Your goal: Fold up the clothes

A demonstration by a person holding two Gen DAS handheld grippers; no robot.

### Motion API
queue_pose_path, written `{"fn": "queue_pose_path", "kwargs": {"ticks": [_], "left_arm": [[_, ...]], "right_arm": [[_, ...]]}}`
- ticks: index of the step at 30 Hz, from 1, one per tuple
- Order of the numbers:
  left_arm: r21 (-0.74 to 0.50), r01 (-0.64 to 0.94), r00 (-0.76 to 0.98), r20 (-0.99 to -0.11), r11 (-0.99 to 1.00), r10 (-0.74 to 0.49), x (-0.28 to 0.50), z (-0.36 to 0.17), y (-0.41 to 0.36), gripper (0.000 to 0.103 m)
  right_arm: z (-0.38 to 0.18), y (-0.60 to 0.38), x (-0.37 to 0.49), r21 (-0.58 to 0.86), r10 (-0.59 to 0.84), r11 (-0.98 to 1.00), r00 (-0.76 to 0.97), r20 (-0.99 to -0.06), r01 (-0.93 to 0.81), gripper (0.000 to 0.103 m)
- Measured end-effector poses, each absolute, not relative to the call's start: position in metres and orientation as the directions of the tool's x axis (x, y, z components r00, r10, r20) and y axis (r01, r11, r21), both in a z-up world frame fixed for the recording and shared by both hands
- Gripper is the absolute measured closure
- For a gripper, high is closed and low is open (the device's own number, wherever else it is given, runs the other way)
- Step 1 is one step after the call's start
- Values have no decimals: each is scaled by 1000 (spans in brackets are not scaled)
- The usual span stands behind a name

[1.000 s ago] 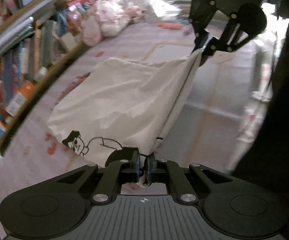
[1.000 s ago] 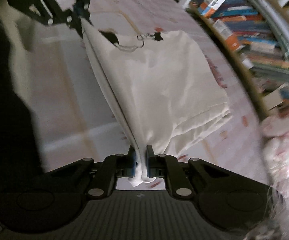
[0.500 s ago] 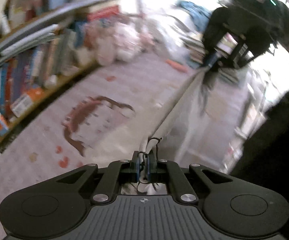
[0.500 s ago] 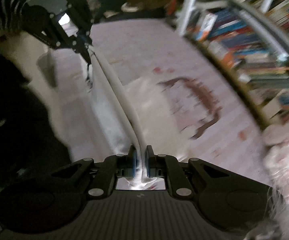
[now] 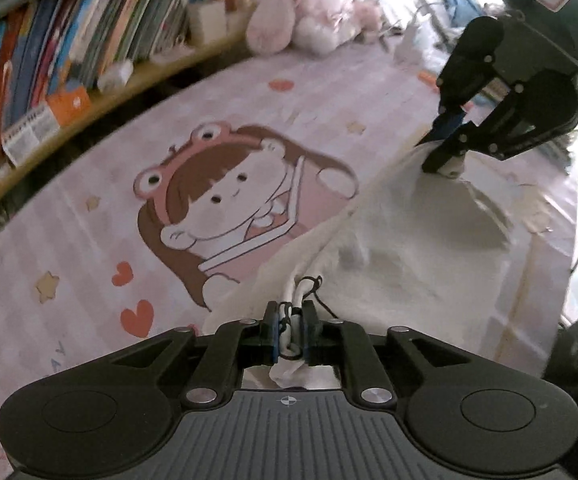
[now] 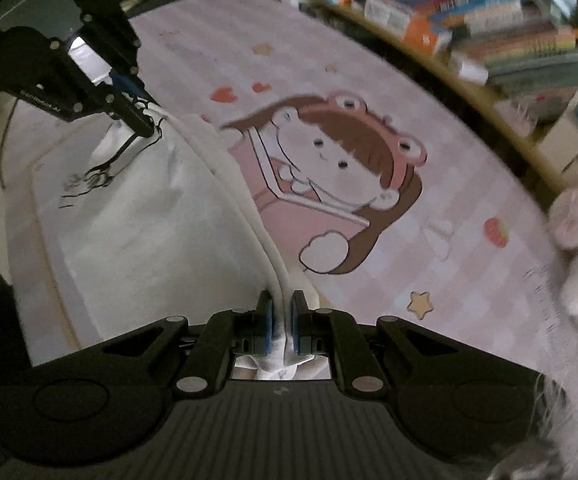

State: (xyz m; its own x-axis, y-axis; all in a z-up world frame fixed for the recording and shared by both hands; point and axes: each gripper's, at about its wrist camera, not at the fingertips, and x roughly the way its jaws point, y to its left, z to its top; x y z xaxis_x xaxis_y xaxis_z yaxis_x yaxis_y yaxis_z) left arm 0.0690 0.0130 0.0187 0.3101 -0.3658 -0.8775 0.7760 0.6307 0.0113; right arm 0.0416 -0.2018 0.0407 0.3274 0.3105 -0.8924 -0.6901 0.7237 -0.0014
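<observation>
Bookshelves [image 5: 49, 60] edge a pink cartoon rug [image 5: 217, 184] where a white garment [image 5: 421, 248] lies stretched, its folded edge running from the left claw [image 5: 289, 328], clamped on 1 corner, across to the right claw [image 6: 281, 320], clamped on the other.

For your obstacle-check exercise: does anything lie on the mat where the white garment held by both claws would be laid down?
Nothing visible does. The white garment is pinched by the left claw and right claw, and the cartoon mat beside it shows only its print.
</observation>
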Motion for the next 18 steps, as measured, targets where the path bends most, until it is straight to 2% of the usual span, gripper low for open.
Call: {"fn": "queue_pose_path", "kwargs": {"ticks": [3,4,5,8,12,14,18], "left_arm": [[4,750,321,-876,662,-359,77,8,21,81],[-7,734,331,-870,679,-366,78,8,28,74],[-18,718,340,-863,696,-373,79,8,34,62],[-52,668,370,-842,742,-392,81,7,53,44],[-101,598,411,-813,795,-413,84,6,79,42],[-146,537,451,-783,831,-428,81,7,95,45],[-357,382,533,-669,853,-519,55,5,126,47]], "right_arm": [[28,-205,58,42,324,751,311,-894,-659,94],[25,-207,62,59,330,762,308,-892,-645,94],[22,-208,64,69,334,769,307,-891,-636,93],[12,-215,71,100,342,802,315,-886,-589,86],[4,-235,75,186,373,871,366,-853,-454,79],[6,-244,69,194,347,913,430,-833,-360,78],[10,-262,55,229,282,959,543,-791,-165,77]]}}
